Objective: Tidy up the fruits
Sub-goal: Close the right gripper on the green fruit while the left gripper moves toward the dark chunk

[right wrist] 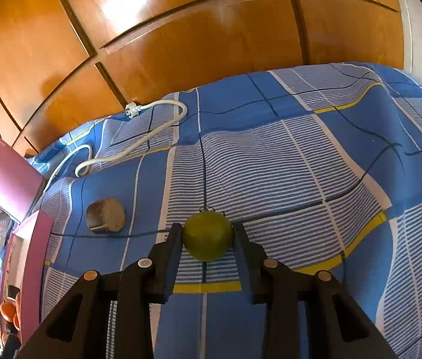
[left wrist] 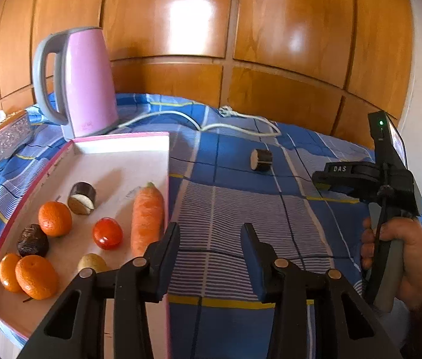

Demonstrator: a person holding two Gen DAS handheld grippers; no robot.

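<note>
Presently:
Green fruit (right wrist: pixel 208 235): round, smooth; pinched by right claw (right wrist: pixel 207 239) over the blue checked cloth (right wrist: pixel 300 179)
Left claw (left wrist: pixel 211 257): spread, empty
Left view only: tray (left wrist: pixel 121 155) holding oranges (left wrist: pixel 54 218), carrot (left wrist: pixel 146 218), tomato (left wrist: pixel 107 233)

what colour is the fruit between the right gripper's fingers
Green: the round fruit is yellowish green, seen best in the right wrist view.

Matte black jaws, brass-coloured pivot screws (left wrist: pixel 139 261).

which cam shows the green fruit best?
Right wrist view: the green fruit sits centred between the right gripper fingers, which touch both its sides. Left wrist view shows the right gripper but not the fruit.
</note>
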